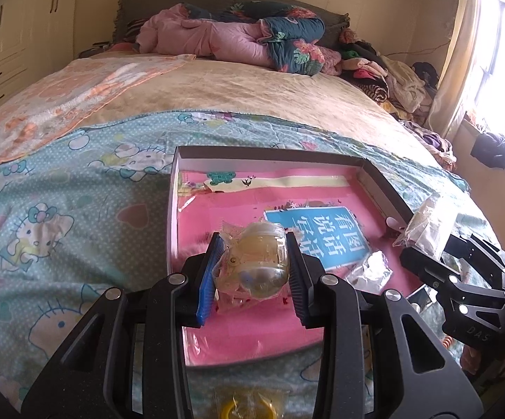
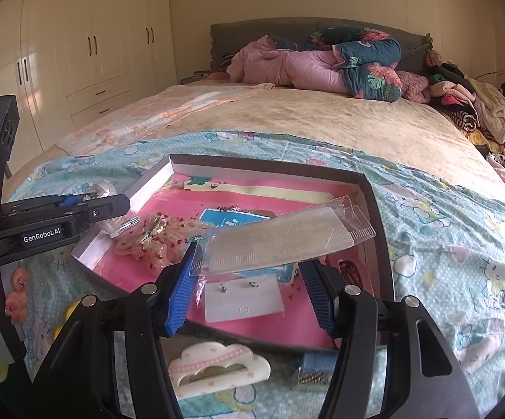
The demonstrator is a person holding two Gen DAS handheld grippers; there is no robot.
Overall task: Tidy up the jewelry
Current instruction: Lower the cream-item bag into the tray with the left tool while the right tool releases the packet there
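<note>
A shallow box (image 1: 381, 181) lined with pink paper lies on the bed; it also shows in the right wrist view (image 2: 374, 188). My left gripper (image 1: 254, 272) is shut on a clear plastic packet holding a yellowish bangle (image 1: 257, 262), above the box's near left part. My right gripper (image 2: 249, 286) has its jaws apart, with a clear flat plastic packet (image 2: 280, 244) resting across the left finger over the box. A card with two stud earrings (image 2: 242, 296) lies in the box below it. A crumpled pink-dotted packet (image 2: 154, 241) lies in the box's left part.
A white and pink cloud-shaped hair clip (image 2: 217, 370) and a small blue box (image 2: 313, 373) lie on the Hello Kitty sheet (image 2: 461, 262) in front of the box. A yellow ring in a bag (image 1: 249, 408) lies near the front edge. Bedding and clothes are piled at the bed's head.
</note>
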